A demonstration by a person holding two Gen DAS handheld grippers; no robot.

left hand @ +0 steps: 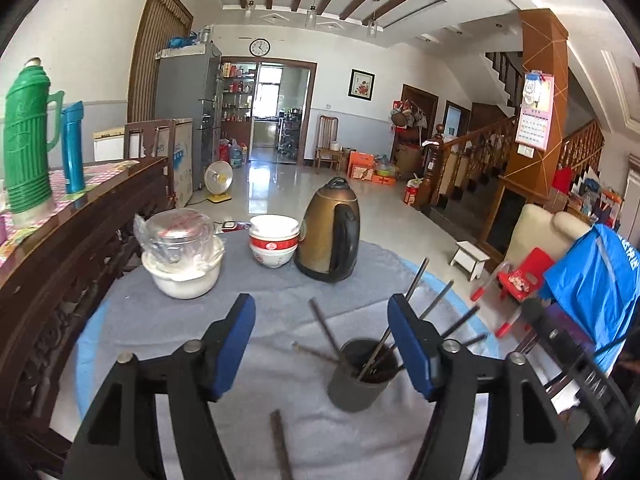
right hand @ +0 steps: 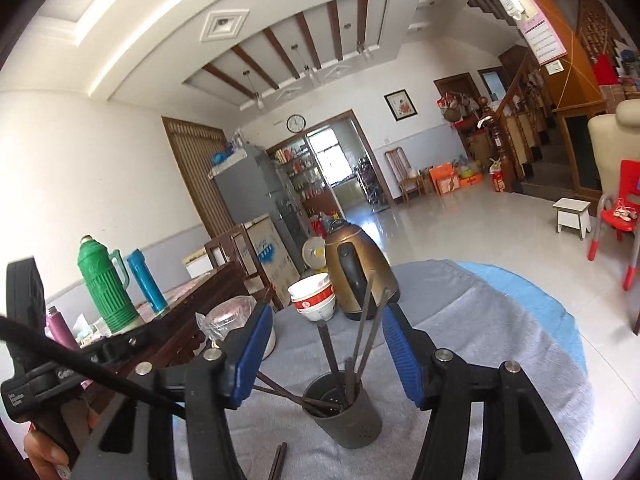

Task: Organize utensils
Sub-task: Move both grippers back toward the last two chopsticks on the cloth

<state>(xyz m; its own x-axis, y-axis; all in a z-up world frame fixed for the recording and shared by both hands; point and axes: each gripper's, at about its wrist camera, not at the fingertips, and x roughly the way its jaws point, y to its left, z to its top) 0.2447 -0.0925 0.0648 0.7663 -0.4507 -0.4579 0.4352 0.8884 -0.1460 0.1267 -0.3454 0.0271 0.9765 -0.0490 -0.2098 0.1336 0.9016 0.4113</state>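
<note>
A dark grey utensil holder (left hand: 360, 380) stands on the grey cloth and holds several dark chopsticks (left hand: 432, 308) leaning right. A loose chopstick (left hand: 280, 444) lies on the cloth in front of it. My left gripper (left hand: 322, 344) is open and empty, its blue pads on either side of the holder. In the right wrist view the holder (right hand: 346, 416) stands with chopsticks (right hand: 362, 332) sticking up, and loose chopsticks (right hand: 278, 460) lie before it. My right gripper (right hand: 324, 348) is open and empty just above the holder.
A bronze kettle (left hand: 330, 232), stacked red-and-white bowls (left hand: 274, 242) and a covered white bowl (left hand: 182, 256) stand at the table's far side. A wooden sideboard (left hand: 60, 248) with a green thermos (left hand: 26, 140) is at left. A red chair (left hand: 520, 276) is at right.
</note>
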